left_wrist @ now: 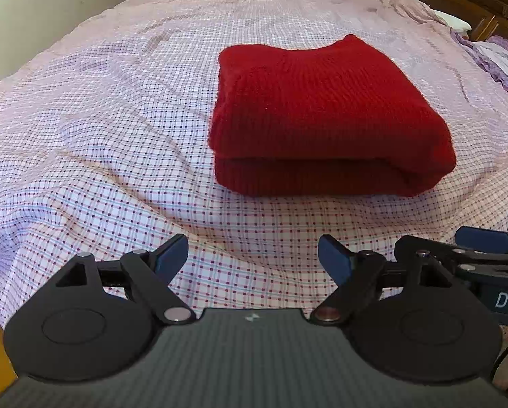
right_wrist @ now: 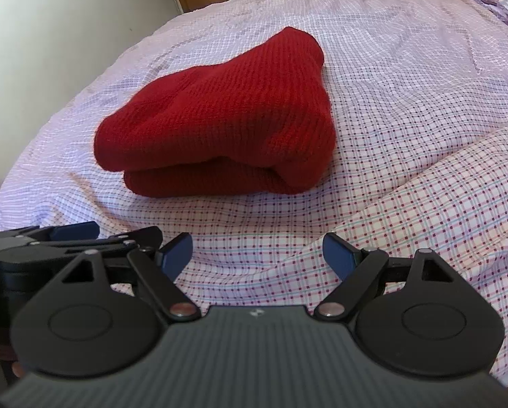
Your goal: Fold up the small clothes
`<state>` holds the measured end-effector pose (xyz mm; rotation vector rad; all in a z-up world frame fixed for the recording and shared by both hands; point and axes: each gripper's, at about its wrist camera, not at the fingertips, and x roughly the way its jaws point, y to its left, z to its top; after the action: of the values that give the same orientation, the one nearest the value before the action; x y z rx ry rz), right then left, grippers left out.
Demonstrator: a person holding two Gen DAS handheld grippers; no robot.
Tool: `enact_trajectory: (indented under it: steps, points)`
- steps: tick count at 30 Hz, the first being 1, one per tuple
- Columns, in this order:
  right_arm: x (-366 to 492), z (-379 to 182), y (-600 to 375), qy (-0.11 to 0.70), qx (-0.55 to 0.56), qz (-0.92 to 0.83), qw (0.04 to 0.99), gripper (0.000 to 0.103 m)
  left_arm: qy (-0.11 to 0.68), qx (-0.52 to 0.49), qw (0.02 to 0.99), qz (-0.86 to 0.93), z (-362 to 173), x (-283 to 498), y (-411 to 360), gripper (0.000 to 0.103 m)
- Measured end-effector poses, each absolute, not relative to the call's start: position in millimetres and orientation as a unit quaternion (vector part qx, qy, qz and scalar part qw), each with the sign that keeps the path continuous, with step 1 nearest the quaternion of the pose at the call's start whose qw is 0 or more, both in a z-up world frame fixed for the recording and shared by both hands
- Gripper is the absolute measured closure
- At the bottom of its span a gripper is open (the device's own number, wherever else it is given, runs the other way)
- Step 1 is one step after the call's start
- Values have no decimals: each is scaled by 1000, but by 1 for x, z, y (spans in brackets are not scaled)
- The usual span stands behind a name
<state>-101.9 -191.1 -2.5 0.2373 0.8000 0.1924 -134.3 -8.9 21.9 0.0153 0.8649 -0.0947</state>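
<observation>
Both tongs hang released near the camera: left gripper (left_wrist: 253,258) and right gripper (right_wrist: 257,256), jaws wide, nothing between them. Red knit sweater (left_wrist: 322,115) lies well apart on checked bedsheet (left_wrist: 101,136), already a compact doubled bundle. Folding looks finished. No containers visible.

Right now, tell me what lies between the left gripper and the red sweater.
Nothing visible does. Only bare checked bedsheet lies between the open left gripper and the folded red sweater. The right gripper, also open, sits beside it, off that path.
</observation>
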Motion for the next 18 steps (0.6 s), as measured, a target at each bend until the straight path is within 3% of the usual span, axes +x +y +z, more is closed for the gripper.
enact_trajectory:
  steps: [18]
  points:
    - [-102,-1,-191,386,115,94,910,18,419,5,907,-41,25,-137,-8,16]
